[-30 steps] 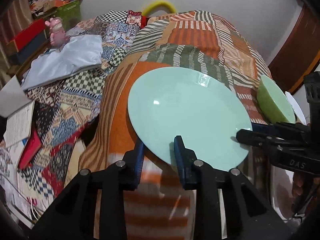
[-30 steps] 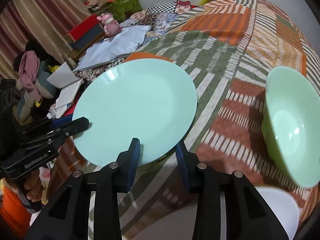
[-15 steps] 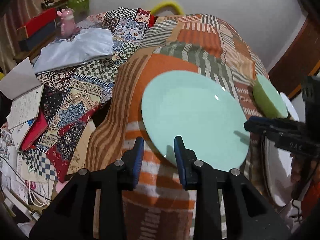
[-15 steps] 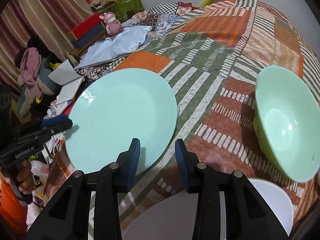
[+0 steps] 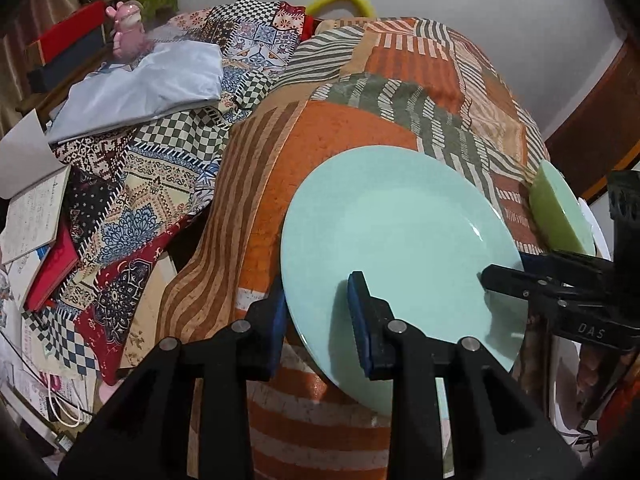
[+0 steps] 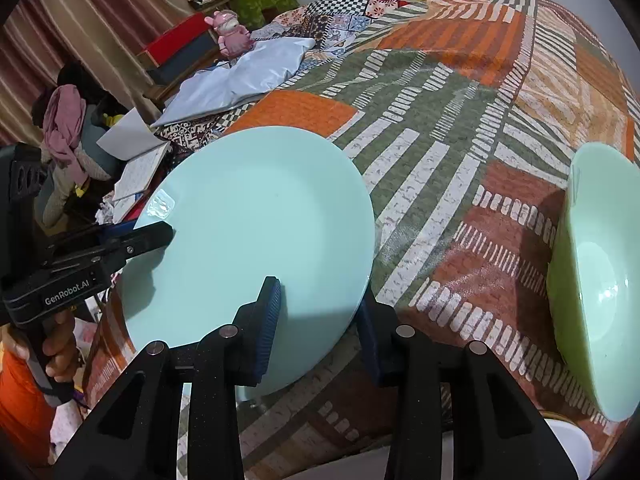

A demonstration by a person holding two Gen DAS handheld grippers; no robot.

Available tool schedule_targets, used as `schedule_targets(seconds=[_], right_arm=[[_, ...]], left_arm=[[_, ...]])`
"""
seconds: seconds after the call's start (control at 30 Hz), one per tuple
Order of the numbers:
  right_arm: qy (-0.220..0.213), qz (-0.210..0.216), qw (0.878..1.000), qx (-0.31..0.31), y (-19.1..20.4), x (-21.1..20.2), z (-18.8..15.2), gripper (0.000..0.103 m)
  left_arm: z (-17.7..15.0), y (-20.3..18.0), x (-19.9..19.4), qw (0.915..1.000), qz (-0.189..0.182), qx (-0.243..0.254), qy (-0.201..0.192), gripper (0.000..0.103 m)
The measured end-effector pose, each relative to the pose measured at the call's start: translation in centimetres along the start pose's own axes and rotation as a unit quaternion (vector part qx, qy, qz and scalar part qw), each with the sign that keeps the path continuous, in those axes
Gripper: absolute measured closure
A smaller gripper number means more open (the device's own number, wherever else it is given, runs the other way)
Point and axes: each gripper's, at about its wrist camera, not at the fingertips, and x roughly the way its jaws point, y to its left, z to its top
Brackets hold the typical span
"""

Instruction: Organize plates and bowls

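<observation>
Plate (image 5: 400, 240) rim sits between both open claws, left (image 5: 318, 312) and right (image 6: 320, 312)

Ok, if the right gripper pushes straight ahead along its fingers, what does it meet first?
The round pale turquoise plate: its rim already sits between the right gripper fingers, so it would press deeper onto the plate. Beyond lies the patchwork bedspread; depth is unclear.

One pale blue plate (image 6: 256, 232) at centre frame; one green bowl (image 6: 596, 280) at the right edge; one white dish (image 6: 568, 452), partly seen, in the lower right corner. Two grippers: left gripper (image 5: 316, 320) and right gripper (image 6: 318, 320). One pink figurine (image 6: 232, 34), one grey cloth (image 6: 240, 76) and one open notebook (image 6: 140, 172) toward the upper left
</observation>
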Motion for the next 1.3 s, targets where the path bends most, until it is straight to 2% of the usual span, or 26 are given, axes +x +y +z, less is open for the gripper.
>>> schedule_targets(seconds=[0.27,0.8,1.3], right_arm=[[-0.019,0.01,1.0,0.015,-0.5,-1.5,-0.7,0.069],[-0.088,-0.005,0.996,-0.004,0.9,-7.1,-2.0,0.07],[-0.141,-0.016,0.99,-0.007,0.3,-12.3,-4.8,0.07]], left_arm=[[-0.6,-1.4,-1.7,0.9996,0.01,0.019,-0.019,0.073],[-1.8,-4.1,-7.3,0.9977,-0.001,0.027,-0.062,0.073],[-3.7,-8.4,-12.2,0.9937,-0.011,0.052,-0.099,0.073]])
